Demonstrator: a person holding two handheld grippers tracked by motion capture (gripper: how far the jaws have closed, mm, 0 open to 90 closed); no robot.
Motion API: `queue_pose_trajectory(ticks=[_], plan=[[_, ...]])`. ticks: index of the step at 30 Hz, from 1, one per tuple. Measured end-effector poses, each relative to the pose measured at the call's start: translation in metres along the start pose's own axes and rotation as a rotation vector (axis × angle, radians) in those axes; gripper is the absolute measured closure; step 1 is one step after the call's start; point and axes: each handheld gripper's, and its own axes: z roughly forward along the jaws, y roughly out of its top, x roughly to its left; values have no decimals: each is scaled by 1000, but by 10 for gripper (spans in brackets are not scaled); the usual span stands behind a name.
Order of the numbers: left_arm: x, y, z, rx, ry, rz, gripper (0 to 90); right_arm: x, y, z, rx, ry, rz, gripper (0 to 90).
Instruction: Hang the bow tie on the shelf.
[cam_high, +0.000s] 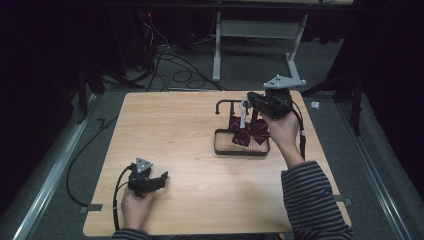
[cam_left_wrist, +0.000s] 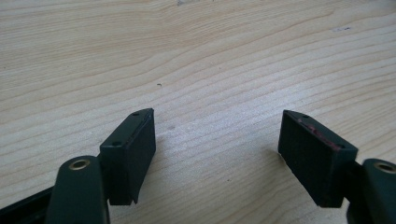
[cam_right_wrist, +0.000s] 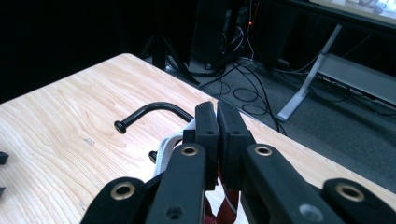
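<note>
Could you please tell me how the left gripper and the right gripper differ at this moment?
The left gripper has its jaws spread wide with nothing between them; the right gripper is shut on a white strap. The left gripper lies low on the wooden table; the right gripper is raised above the black stand. Both are black, two-jawed and hand-held.

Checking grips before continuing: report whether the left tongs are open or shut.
Open: the left tongs rest over bare light wooden table, black pads well apart, nothing between.

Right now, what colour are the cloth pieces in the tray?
Dark red, maroon cloth pieces in the black tray; clearest in the high view.
</note>
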Motion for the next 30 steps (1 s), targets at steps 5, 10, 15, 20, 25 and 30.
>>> queue_pose_trajectory(ticks=[5,10,15,20,25,30], plan=[[0,0,0,0,-1,-1,280,1,0,5,10,1,-1,900],[0,0,0,-2,-2,-2,279,-1,-2,12,30,0,7,900],[0,0,0,-3,-2,-3,279,-1,-3,17,44,-1,8,898],[0,0,0,-3,-2,-4,279,-3,-4,21,59,-1,21,896],[1,0,0,-3,-3,-5,280,-3,-6,27,78,-1,23,895],[1,0,0,-3,-4,-5,279,-4,-7,31,95,-5,23,894]])
